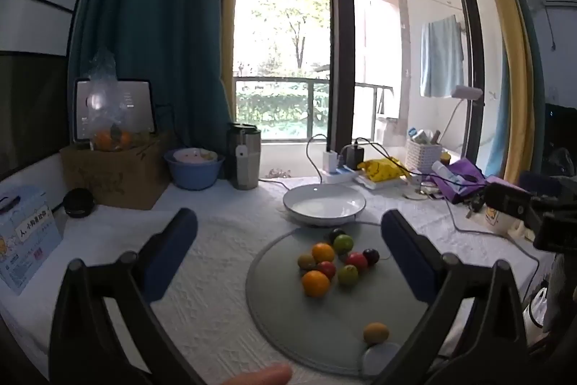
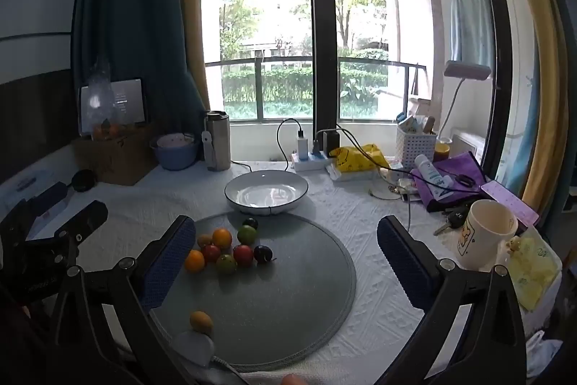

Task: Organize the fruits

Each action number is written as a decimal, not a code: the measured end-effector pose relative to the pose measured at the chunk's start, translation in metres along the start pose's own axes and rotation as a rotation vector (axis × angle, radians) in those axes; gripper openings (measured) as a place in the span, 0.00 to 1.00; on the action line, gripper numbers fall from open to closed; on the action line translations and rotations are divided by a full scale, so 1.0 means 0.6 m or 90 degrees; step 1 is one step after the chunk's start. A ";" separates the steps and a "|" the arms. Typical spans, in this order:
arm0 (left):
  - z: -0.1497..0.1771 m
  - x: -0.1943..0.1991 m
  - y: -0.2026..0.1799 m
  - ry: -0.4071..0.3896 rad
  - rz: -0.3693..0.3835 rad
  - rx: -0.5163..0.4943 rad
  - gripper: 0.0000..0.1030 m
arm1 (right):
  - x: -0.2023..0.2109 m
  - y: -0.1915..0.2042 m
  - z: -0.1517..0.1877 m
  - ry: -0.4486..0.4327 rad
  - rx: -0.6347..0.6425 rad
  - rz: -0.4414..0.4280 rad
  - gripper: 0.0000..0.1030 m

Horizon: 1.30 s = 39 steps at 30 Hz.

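Several small fruits cluster on a round grey mat (image 1: 324, 323) (image 2: 288, 294): oranges (image 1: 316, 283) (image 2: 194, 261), red ones (image 1: 356, 261) (image 2: 242, 254), green ones (image 1: 343, 243) (image 2: 247, 234) and dark plums (image 1: 371, 255) (image 2: 263, 253). One yellow-orange fruit (image 1: 375, 333) (image 2: 201, 321) lies apart near the mat's front edge. An empty white plate (image 1: 324, 203) (image 2: 266, 192) sits just behind the mat. My left gripper (image 1: 288, 237) is open and empty above the table, left of the fruits. My right gripper (image 2: 286, 242) is open and empty above the mat. The left gripper also shows in the right wrist view (image 2: 65, 219).
A steel tumbler (image 1: 243, 157) (image 2: 217, 140), blue bowl (image 1: 194, 166) and cardboard box (image 1: 115, 174) stand at the back left. A power strip with cables (image 2: 312, 159), white basket (image 2: 414, 147), purple cloth (image 2: 454, 183) and a mug (image 2: 483, 233) crowd the right side.
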<state>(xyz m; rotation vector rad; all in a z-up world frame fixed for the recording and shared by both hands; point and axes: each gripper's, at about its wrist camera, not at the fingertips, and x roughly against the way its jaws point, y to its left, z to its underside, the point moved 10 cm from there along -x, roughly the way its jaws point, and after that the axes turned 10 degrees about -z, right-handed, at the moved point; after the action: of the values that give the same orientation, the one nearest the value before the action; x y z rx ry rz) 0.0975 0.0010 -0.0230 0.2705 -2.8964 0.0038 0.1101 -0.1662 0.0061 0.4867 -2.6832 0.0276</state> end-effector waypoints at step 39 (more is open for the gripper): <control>-0.013 0.028 0.029 -0.021 0.011 0.033 1.00 | 0.004 0.026 0.005 0.015 0.013 -0.008 1.00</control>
<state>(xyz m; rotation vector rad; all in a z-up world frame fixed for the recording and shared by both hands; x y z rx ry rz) 0.0799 0.0151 -0.0114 0.2579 -2.9344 0.0789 0.1017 -0.1524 0.0049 0.5062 -2.6590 0.0573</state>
